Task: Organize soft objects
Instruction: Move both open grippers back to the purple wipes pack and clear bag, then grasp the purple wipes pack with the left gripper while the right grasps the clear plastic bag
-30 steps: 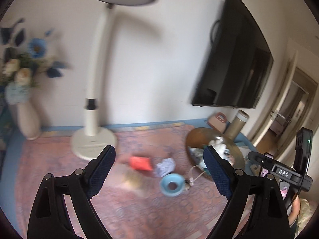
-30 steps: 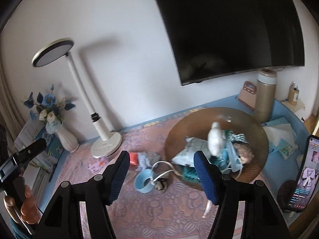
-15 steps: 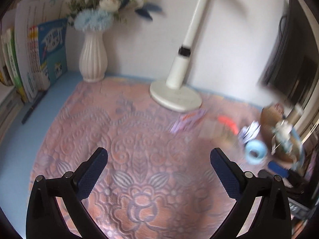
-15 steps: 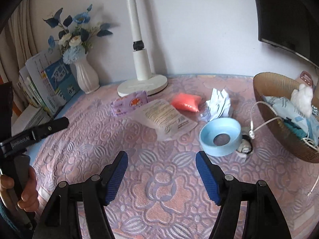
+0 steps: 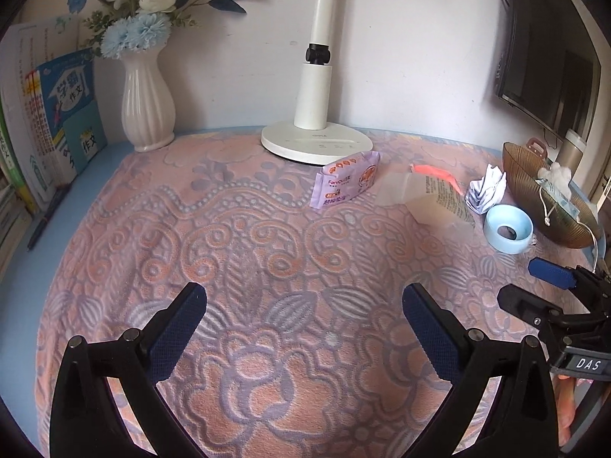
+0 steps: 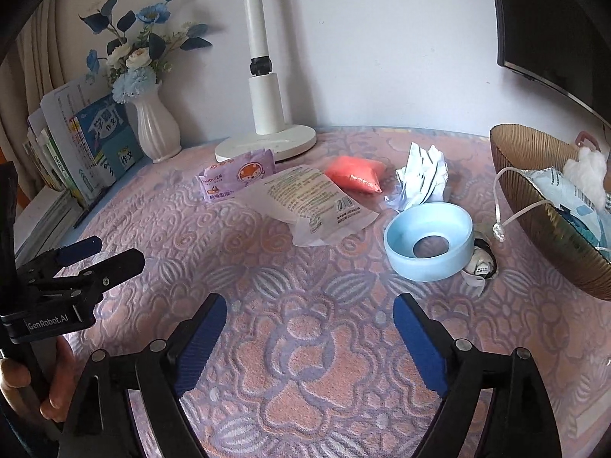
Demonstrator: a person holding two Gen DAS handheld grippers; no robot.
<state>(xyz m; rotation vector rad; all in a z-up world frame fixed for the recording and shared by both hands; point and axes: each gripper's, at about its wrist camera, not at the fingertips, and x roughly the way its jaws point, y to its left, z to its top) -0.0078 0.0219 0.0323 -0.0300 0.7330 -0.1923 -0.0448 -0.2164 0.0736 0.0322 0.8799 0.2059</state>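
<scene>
Soft items not yet collected lie in a loose row on the patterned cloth over the tabletop (image 6: 305, 343): purple wipes pack (image 6: 238, 176) just in front of the lamp base (image 6: 267, 145), clear printed pouch (image 6: 313, 202) overlapping it, orange pouch (image 6: 355, 173) behind that, crumpled white paper (image 6: 422, 175) to its right. Blue ring (image 6: 429, 244) sits in front of the paper, near the brown bowl (image 6: 534, 206).

Bowl already holds a cotton wad (image 6: 588, 170) and pale blue packets, so sorting looks partly done; four loose items remain by my count.

Left hand-held gripper (image 5: 303, 330): jaws spread wide, empty, over bare cloth.

Right hand-held gripper (image 6: 309, 337): jaws have just been opening, nothing between them; no item is touched.
</scene>
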